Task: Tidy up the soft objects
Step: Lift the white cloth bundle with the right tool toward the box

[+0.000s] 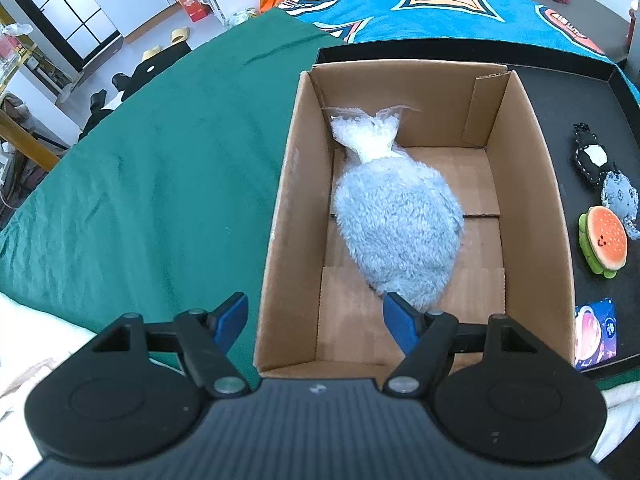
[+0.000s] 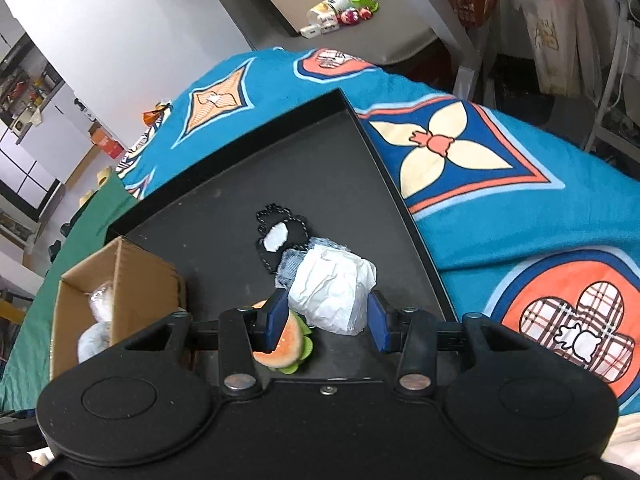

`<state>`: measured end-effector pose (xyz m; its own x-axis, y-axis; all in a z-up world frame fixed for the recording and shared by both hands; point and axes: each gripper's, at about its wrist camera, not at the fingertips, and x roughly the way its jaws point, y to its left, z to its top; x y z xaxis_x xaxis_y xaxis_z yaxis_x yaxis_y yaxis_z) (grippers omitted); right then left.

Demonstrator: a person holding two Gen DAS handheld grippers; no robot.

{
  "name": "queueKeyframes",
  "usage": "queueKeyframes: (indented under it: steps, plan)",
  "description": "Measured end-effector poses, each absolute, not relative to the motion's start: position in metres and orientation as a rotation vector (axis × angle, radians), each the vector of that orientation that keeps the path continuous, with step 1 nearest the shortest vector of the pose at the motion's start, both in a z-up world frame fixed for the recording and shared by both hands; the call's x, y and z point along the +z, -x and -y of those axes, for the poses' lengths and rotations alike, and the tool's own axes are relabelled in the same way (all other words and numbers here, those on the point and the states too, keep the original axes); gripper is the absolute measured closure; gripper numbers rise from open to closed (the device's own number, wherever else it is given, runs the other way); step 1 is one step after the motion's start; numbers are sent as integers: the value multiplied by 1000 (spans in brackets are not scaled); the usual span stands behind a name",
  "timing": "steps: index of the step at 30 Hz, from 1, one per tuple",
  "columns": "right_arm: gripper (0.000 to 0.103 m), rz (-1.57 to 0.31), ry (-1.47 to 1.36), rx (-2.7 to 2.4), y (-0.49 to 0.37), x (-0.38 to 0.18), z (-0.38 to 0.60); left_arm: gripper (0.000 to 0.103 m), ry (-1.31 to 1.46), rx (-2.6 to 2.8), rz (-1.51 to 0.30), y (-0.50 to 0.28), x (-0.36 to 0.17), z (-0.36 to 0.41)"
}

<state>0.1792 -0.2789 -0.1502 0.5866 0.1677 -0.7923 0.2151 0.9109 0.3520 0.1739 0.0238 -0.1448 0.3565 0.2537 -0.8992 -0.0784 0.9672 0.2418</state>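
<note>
Blue pads of my right gripper are clamped on the crumpled white tissue pack. Carry toward ten o'clock and release low inside the brown cardboard box; left gripper hangs open, empty, over its near wall.

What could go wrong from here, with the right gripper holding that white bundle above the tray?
The right gripper pinches the crumpled white bundle only at its near end, so it may slip or unfold on the way to the cardboard box. The fluffy grey plush already fills much of the box floor, leaving little room. The left gripper hangs open over the box's near wall and could obstruct the drop.
</note>
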Motion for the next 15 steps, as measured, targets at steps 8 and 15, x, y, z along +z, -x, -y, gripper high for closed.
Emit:
queueKeyframes:
  steps: [8, 15]
  plan:
    - [61, -923, -391, -11, -176, -132, 267, 30, -149, 207, -1177, -172, -143, -27]
    - [61, -897, -343, 14, -175, -120, 252, 30, -131, 198, -1166, -170, -141, -31]
